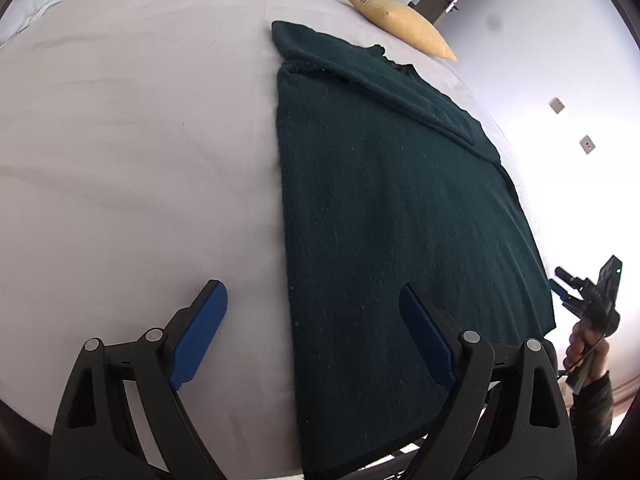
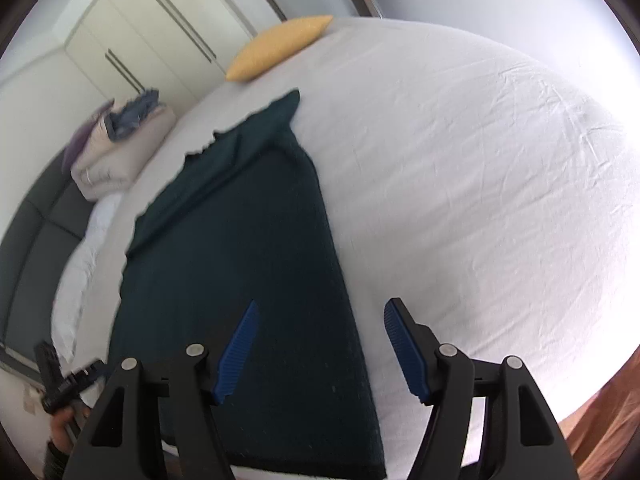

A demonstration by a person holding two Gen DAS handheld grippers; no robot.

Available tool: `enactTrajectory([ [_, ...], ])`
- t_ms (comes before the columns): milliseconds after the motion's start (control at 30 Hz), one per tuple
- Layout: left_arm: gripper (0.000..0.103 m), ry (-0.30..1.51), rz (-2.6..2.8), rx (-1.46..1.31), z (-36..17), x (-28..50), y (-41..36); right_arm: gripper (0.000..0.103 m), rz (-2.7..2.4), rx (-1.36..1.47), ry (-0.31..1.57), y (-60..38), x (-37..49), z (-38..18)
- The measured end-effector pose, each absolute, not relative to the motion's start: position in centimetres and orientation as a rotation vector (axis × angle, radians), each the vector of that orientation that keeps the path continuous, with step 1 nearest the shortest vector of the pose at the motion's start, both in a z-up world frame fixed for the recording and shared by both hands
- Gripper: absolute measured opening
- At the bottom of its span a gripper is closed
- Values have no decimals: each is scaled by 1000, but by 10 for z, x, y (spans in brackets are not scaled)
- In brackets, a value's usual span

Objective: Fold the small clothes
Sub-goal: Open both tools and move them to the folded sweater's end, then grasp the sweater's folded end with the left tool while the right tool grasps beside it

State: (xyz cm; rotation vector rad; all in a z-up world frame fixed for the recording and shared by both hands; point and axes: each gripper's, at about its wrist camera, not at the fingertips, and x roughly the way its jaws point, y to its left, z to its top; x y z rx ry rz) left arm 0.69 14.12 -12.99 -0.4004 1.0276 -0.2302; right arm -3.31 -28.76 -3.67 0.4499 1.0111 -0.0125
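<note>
Dark green knit sweater (image 1: pixel 392 208) lies flat on the bed (image 1: pixel 140 140), long strip, sleeve folded in across the far end, near the yellow pillow (image 1: pixel 400 20); left gripper (image 1: pixel 314 332) jaws wide apart, nothing between them, straddling the sweater's left edge at the near hem; right gripper (image 2: pixel 320 350) jaws also apart and empty, over the right edge. Next step looks like the hem-to-collar fold; best to pinch both near corners at matching spots, lift together, carry evenly so the edges stay aligned; knit is limp, likely to sag mid-span.
</note>
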Motion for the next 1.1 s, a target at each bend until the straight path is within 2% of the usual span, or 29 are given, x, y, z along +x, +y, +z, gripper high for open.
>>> enactTrajectory([
  [133, 87, 1046, -264, -435, -132, 6, 141, 68, 16, 411, 1016, -280, -44, -38],
  [500, 85, 1119, -358, -547, -137, -4, 156, 68, 116, 581, 1048, -298, -68, -40],
  [733, 85, 1167, -429, -756, -146, -18, 171, 57, 155, 717, 1059, -306, -71, -46],
  [1100, 81, 1204, -454, -875, -156, -24, 178, 43, 203, 788, 1066, -304, -74, -56],
])
